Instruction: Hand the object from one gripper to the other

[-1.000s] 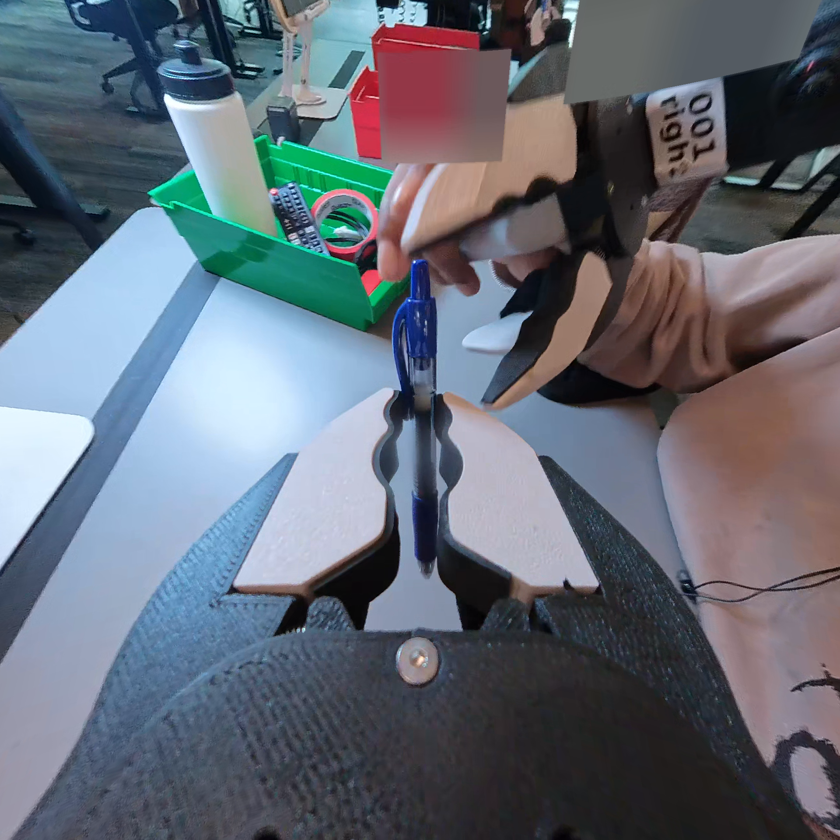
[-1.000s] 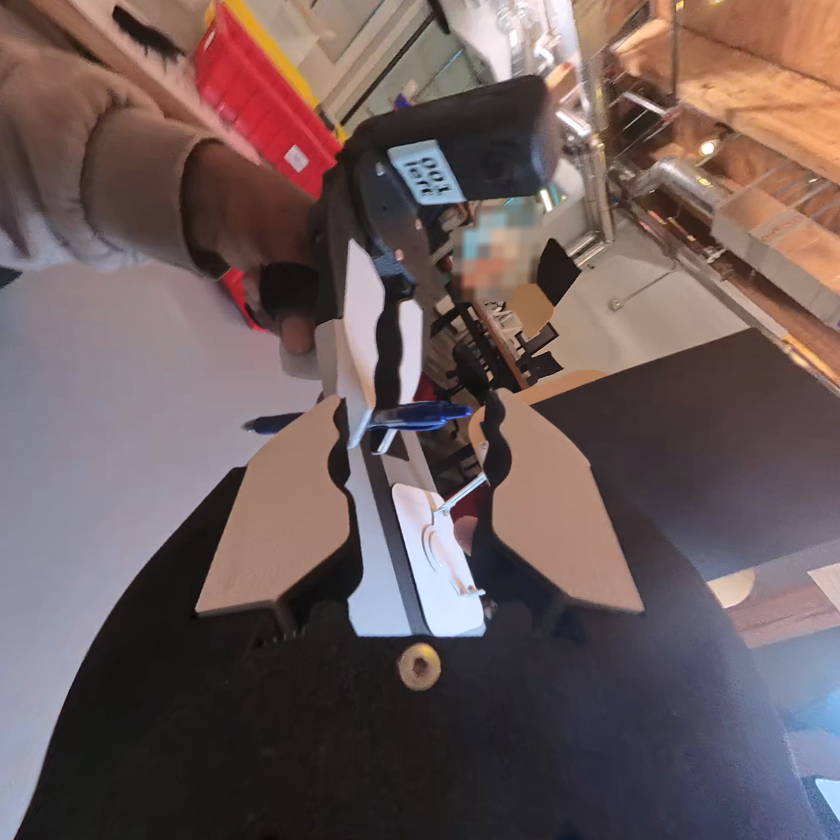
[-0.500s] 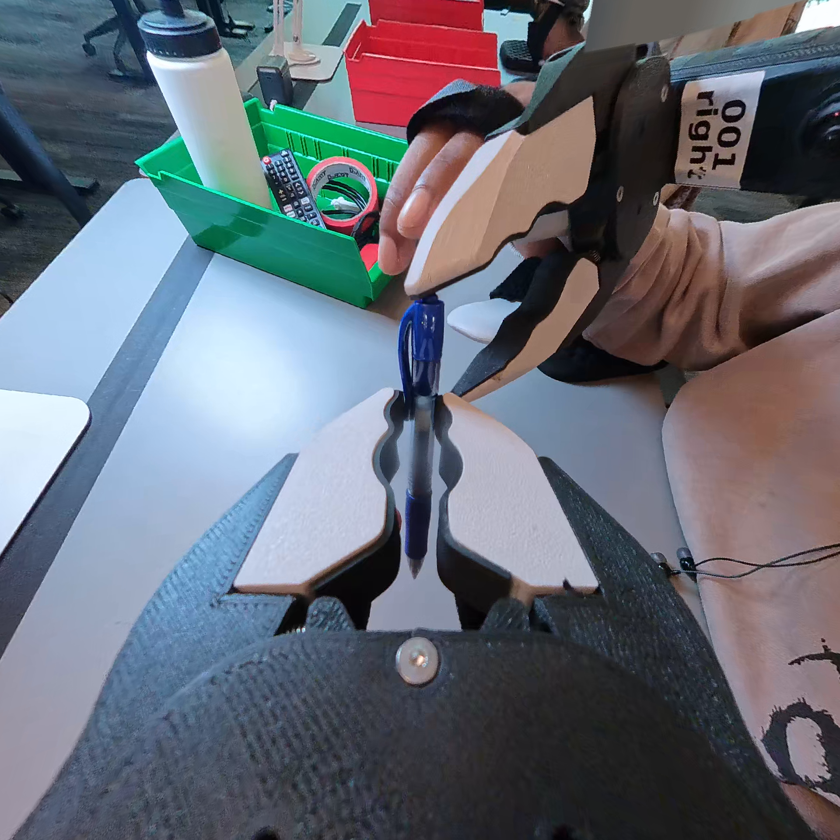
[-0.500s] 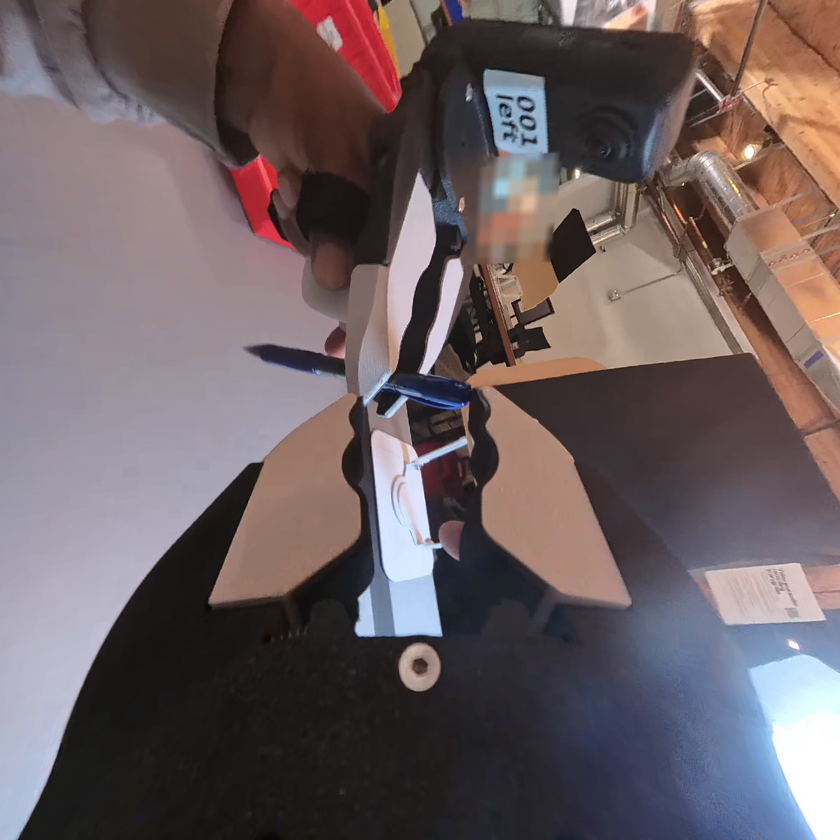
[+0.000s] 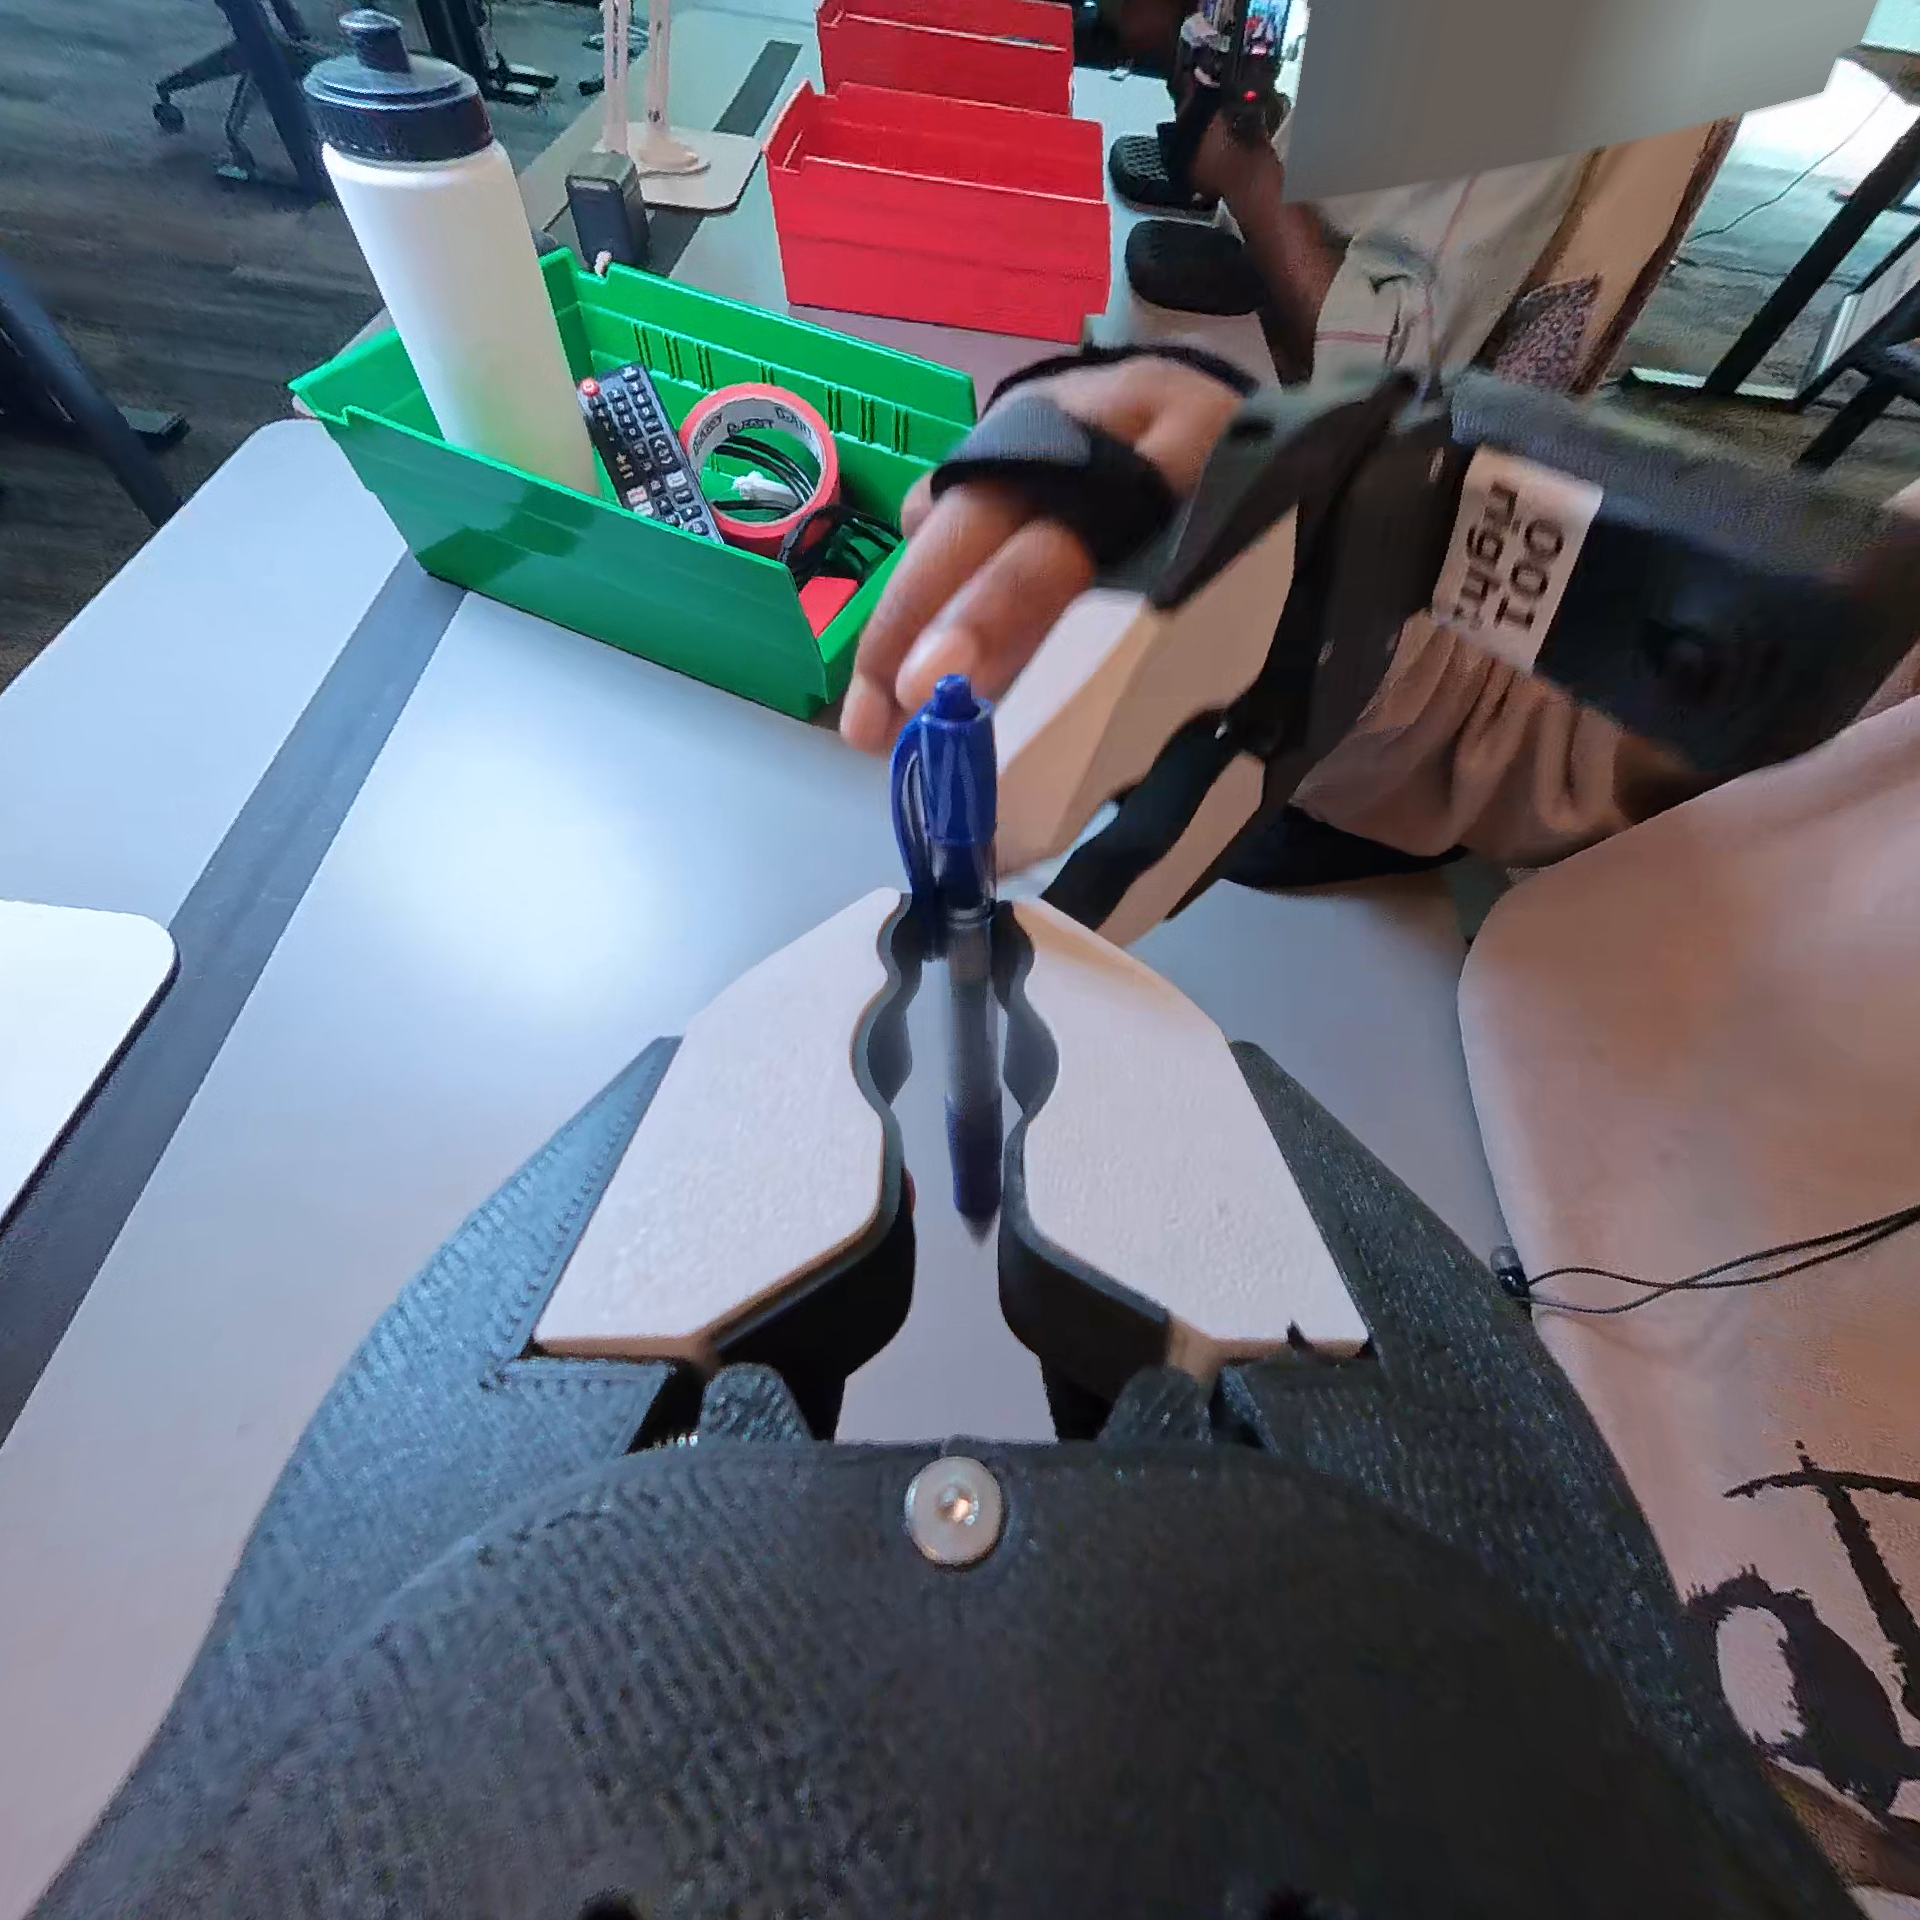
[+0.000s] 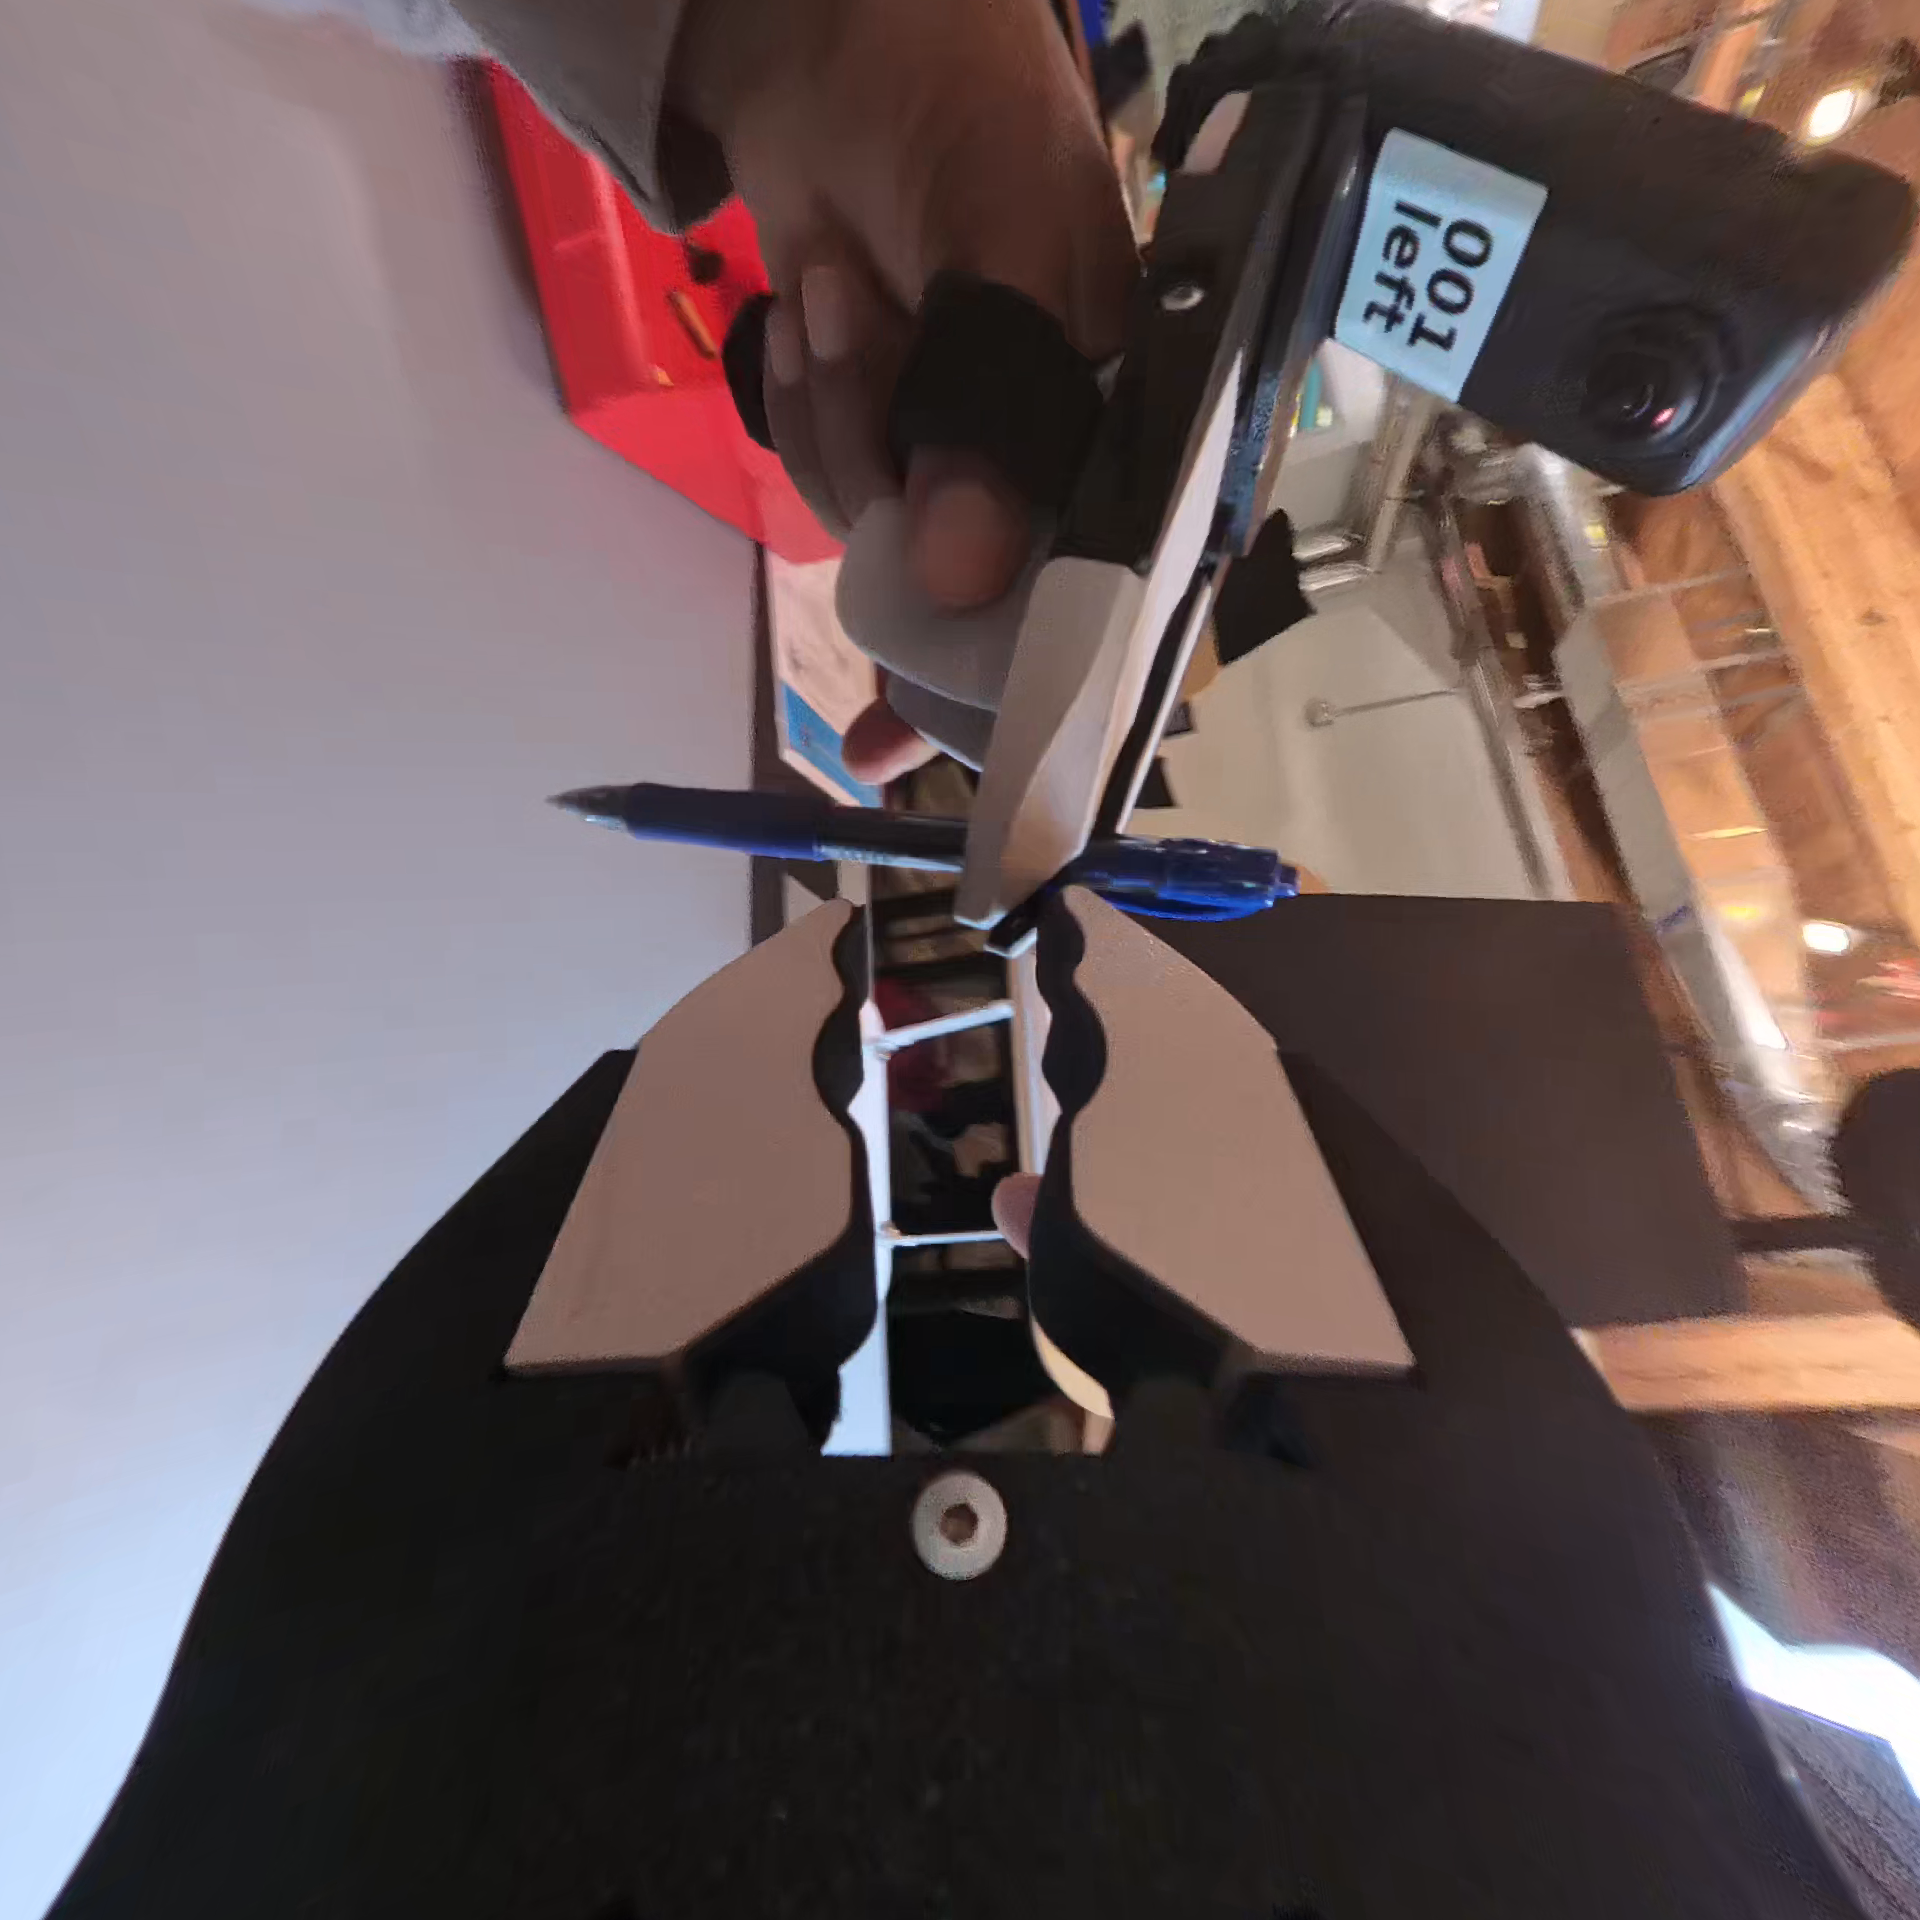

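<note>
A blue pen [image 5: 943, 790] stands pinched between the tips of my left gripper [image 5: 951, 920], its capped end out past the fingertips and its point back between the fingers. My right gripper [image 5: 1039, 883] is open just to the right of the pen, by the left fingertips. In the right wrist view the pen [image 6: 727, 821] lies crosswise just beyond my right gripper [image 6: 956, 914]. Its jaws stand a narrow gap apart and hold nothing. The left gripper [image 6: 1023, 873] comes down from above, shut on the pen, with its tip at the mouth of the right jaws.
A green bin [image 5: 582, 551] at the back left of the grey table [image 5: 499, 831] holds a white bottle [image 5: 457, 291], a remote [image 5: 644, 447] and a red tape roll [image 5: 758, 457]. Red bins [image 5: 935, 208] stand behind. A person's lap [image 5: 1714, 1091] is at right. The tips of both grippers are at nearly the same place.
The right gripper has dropped from above the pen's cap to beside the left fingertips, and its jaws have narrowed. The left gripper still holds the pen.
</note>
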The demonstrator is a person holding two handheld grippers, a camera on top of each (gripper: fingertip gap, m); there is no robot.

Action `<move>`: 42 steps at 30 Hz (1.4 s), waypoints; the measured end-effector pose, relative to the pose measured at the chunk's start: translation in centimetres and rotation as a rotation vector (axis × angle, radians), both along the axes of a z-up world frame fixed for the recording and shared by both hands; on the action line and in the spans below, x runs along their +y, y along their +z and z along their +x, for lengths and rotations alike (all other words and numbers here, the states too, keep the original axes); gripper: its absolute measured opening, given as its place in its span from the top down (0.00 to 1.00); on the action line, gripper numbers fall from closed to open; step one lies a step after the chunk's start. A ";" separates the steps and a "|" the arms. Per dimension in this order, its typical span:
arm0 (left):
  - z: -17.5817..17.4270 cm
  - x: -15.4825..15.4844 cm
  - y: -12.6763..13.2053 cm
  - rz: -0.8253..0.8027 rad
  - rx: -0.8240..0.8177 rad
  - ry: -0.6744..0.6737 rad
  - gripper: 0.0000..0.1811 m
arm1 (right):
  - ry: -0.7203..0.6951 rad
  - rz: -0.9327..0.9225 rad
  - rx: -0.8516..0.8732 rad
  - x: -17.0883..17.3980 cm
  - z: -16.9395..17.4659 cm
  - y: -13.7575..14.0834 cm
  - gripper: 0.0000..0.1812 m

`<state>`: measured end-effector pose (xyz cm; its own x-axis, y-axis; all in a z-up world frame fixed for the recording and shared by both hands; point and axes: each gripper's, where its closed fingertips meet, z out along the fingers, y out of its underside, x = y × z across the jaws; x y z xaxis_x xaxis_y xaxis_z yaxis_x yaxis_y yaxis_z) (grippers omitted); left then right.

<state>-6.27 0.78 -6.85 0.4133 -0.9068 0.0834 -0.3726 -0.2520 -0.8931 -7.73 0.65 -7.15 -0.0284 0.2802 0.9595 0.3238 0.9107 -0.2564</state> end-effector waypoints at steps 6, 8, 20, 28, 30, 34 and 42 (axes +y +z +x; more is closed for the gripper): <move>-1.7 -0.2 0.1 0.036 0.097 0.053 0.93 | -0.021 -0.073 0.146 0.9 0.9 3.2 0.68; -1.6 -0.2 -0.8 0.012 0.137 0.048 0.93 | -0.006 -0.052 0.118 0.2 0.7 2.9 0.67; -0.4 -0.6 -3.7 -0.015 0.264 0.003 0.93 | 0.028 -0.012 0.029 -0.7 0.1 1.1 0.85; -1.0 1.1 -1.0 0.269 0.270 0.093 0.92 | 0.149 -0.610 0.205 -1.2 0.8 4.9 0.73; -1.0 1.8 0.8 0.495 0.288 0.143 0.92 | 0.149 -0.902 0.210 -0.7 0.7 5.1 0.70; -0.2 2.0 3.2 0.868 0.353 0.199 0.92 | 0.220 -1.091 0.300 -0.4 0.8 6.2 0.73; 0.8 2.0 2.7 1.066 0.417 0.188 0.92 | 0.096 -0.510 0.198 -1.1 0.7 4.7 0.90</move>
